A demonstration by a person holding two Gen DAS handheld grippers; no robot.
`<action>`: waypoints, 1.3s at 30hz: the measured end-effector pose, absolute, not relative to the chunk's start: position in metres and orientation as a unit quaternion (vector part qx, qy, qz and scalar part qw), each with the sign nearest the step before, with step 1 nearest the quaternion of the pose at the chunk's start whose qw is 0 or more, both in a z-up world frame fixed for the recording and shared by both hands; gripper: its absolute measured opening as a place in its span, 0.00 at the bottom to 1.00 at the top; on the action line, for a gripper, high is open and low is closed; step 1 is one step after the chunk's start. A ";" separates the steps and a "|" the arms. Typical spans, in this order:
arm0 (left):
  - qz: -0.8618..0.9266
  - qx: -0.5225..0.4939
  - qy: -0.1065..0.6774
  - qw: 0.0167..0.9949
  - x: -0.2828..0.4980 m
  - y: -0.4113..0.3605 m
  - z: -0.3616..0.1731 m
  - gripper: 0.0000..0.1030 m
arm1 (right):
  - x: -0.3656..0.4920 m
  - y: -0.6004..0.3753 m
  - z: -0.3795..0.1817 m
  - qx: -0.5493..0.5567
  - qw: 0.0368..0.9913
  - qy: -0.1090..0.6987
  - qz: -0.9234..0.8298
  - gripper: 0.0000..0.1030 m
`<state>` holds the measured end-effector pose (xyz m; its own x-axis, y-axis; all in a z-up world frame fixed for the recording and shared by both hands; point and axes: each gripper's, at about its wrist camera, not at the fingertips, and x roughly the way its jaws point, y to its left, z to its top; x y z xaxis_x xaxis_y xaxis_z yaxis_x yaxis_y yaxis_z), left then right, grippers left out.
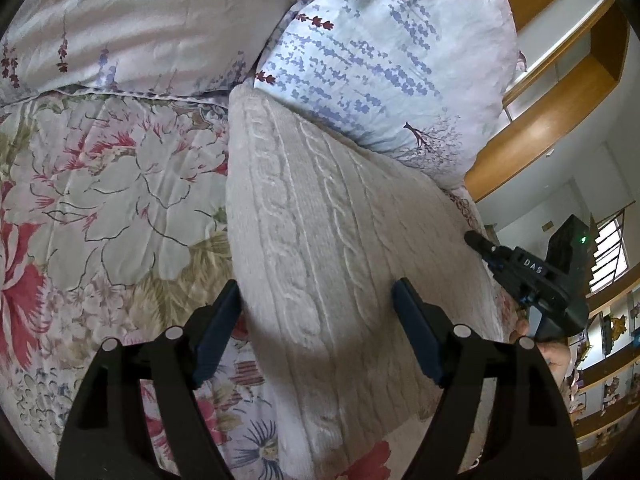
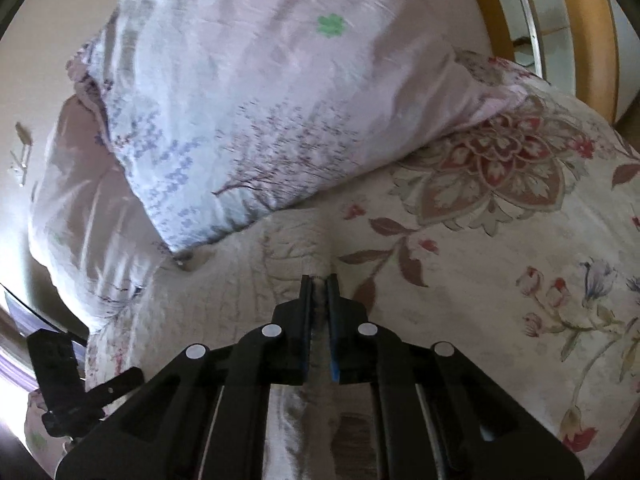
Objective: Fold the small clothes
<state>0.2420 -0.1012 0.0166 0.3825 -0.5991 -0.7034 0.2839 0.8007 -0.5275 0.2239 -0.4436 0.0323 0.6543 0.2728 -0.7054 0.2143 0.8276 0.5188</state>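
A cream cable-knit sweater lies on the floral quilt, stretched from the pillows toward me. My left gripper is open, its jaws standing either side of the knit just above it. My right gripper is shut on the sweater's edge, which is pinched up into a ridge between the pads; it also shows at the right in the left wrist view. In the right wrist view the knit spreads left of the jaws.
Two pillows with a lavender print lie at the head of the bed, touching the sweater's far end. A wooden headboard and shelves stand at the right. The quilt extends right.
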 end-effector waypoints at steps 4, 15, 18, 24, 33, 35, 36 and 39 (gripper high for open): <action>-0.272 -0.175 0.493 0.808 0.247 -0.104 0.011 0.76 | 0.226 -0.437 0.021 0.283 0.850 0.443 0.012 0.06; -0.278 -0.182 0.494 0.804 0.256 -0.111 0.010 0.76 | 0.221 -0.443 0.020 0.319 0.840 0.439 0.022 0.08; -0.280 -0.192 0.496 0.799 0.257 -0.108 0.010 0.76 | 0.210 -0.450 0.028 0.349 0.834 0.426 0.040 0.17; -0.278 -0.186 0.491 0.805 0.252 -0.111 0.011 0.76 | 0.199 -0.435 0.027 0.307 0.840 0.446 0.041 0.32; -0.285 -0.190 0.499 0.796 0.255 -0.109 0.011 0.79 | 0.200 -0.442 0.027 0.315 0.837 0.446 0.033 0.52; -0.287 -0.200 0.502 0.791 0.259 -0.106 0.010 0.81 | 0.199 -0.449 0.031 0.336 0.832 0.438 0.047 0.69; -0.288 -0.204 0.503 0.789 0.261 -0.105 0.010 0.81 | 0.199 -0.452 0.032 0.347 0.829 0.436 0.057 0.74; -0.291 -0.219 0.504 0.783 0.267 -0.101 0.010 0.84 | 0.208 -0.454 0.029 0.369 0.806 0.453 0.092 0.81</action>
<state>0.2673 -0.1007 0.0097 0.3223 -0.6768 -0.6618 0.2355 0.7345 -0.6365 0.2082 -0.4536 0.0293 0.5726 0.4824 -0.6629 0.1873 0.7102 0.6786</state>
